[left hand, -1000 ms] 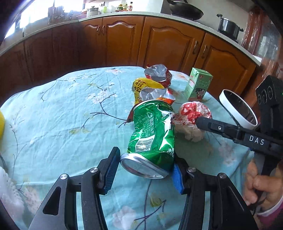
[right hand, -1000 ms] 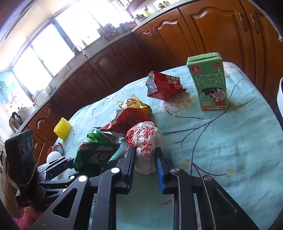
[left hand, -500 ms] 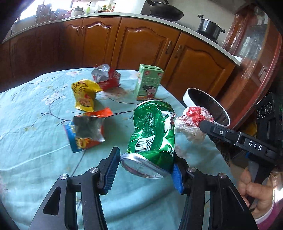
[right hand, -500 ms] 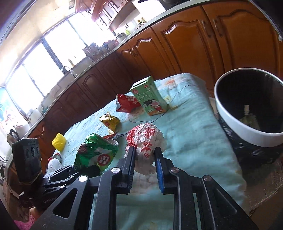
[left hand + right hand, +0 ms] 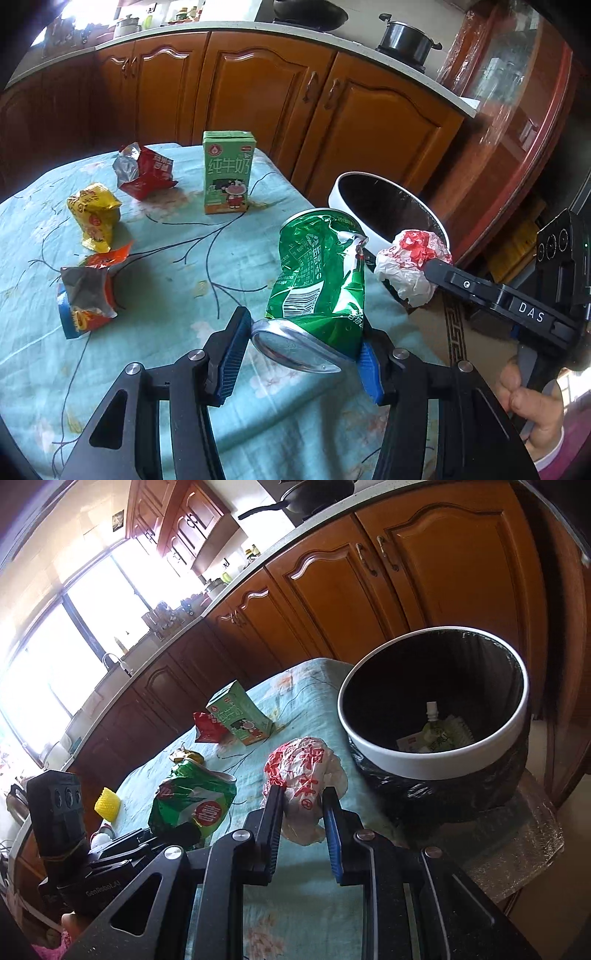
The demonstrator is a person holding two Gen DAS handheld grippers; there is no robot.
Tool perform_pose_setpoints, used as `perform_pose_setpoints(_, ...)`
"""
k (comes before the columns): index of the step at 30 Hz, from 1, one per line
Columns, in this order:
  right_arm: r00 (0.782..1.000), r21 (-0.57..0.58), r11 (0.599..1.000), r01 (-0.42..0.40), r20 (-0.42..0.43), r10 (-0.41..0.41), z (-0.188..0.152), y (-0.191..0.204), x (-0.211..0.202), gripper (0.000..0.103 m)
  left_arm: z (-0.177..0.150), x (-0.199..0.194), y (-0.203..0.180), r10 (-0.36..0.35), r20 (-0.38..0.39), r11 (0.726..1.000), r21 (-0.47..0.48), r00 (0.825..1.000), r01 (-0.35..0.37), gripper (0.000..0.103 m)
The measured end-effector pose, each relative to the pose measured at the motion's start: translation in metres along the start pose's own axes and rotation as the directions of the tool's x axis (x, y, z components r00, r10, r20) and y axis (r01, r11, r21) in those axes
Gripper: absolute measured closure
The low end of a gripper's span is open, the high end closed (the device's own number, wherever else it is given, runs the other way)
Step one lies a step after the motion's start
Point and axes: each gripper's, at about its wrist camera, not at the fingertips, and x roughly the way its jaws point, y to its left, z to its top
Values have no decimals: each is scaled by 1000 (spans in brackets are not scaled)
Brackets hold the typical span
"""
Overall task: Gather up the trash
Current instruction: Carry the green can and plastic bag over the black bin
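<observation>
My left gripper [image 5: 303,347] is shut on a crushed green can [image 5: 319,280], held above the table near its right edge; the can also shows in the right wrist view [image 5: 190,801]. My right gripper [image 5: 303,812] is shut on a crumpled white and red wrapper [image 5: 303,775], held close to the trash bin [image 5: 436,764]. The wrapper shows in the left wrist view [image 5: 412,264] in front of the bin's white rim [image 5: 343,184]. The bin has a black liner and some trash inside.
On the blue floral tablecloth [image 5: 166,258] lie a green milk carton [image 5: 228,177], a red snack bag [image 5: 146,171], a yellow wrapper [image 5: 94,214] and an orange and blue bag [image 5: 86,295]. A yellow object [image 5: 108,804] sits far left. Wooden cabinets [image 5: 258,92] stand behind.
Both grippers have swung right with the can and the wrapper, off the pile and toward the trash bin, which is now large in the right wrist view.
</observation>
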Motion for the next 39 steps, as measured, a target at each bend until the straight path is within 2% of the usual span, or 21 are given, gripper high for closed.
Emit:
perform_pose_setpoints(13,998,25,999,37,59,-38,17,-28,-22,81,20,20,-36,-29,8,998,56,1000,29,51)
perform_pose_setpoints(24,992,18,996,87,85,-88,36,-47,-27,81,44,47,-56,-43,-10,997,61,999,44,51)
perform_pose_setpoints(39,977,12,980,197,78,-198,73,-80,-17,81,90,108,-91,-6,-54,994,113,999,12,51)
